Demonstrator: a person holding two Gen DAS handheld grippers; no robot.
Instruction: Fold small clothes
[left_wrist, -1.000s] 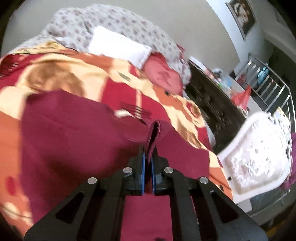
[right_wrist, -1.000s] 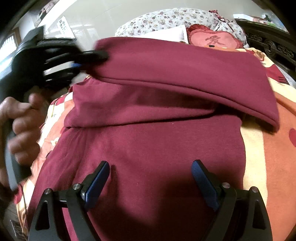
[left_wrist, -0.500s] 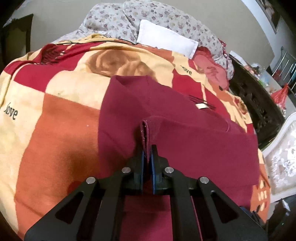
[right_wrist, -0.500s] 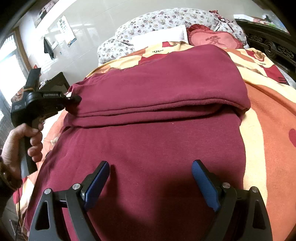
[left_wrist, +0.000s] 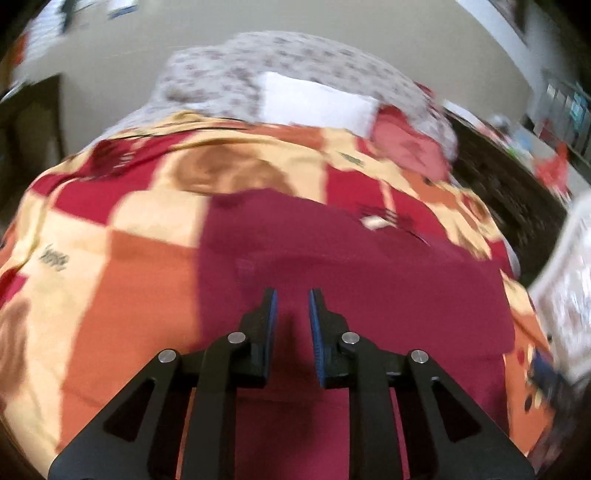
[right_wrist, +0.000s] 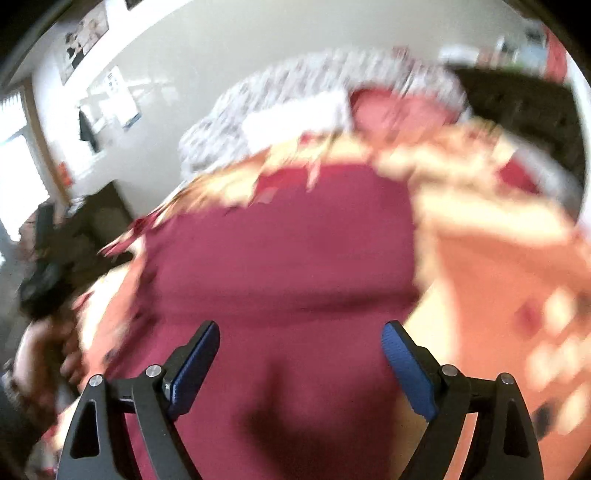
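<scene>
A maroon garment (left_wrist: 369, 280) lies folded flat on a patterned blanket (left_wrist: 140, 258). Just above its near part my left gripper (left_wrist: 291, 302) has its jaws opening, a narrow gap between the blue pads with no cloth in it. In the blurred right wrist view the same maroon garment (right_wrist: 280, 266) fills the middle. Over it my right gripper (right_wrist: 299, 343) stands wide, its jaws closing, and nothing is between them. A hand (right_wrist: 44, 354) with the other gripper shows dimly at the left edge.
Flowered pillows (left_wrist: 295, 70) and a white pillow (left_wrist: 314, 99) lie at the bed's head, with a red cushion (left_wrist: 410, 144) beside them. A dark carved bed frame (left_wrist: 509, 192) runs along the right. A white ornate chair (left_wrist: 569, 295) stands at the far right.
My left gripper let go of the garment's edge, which now lies flat, and its jaws parted. My right gripper rose above the garment and its jaws narrowed a little.
</scene>
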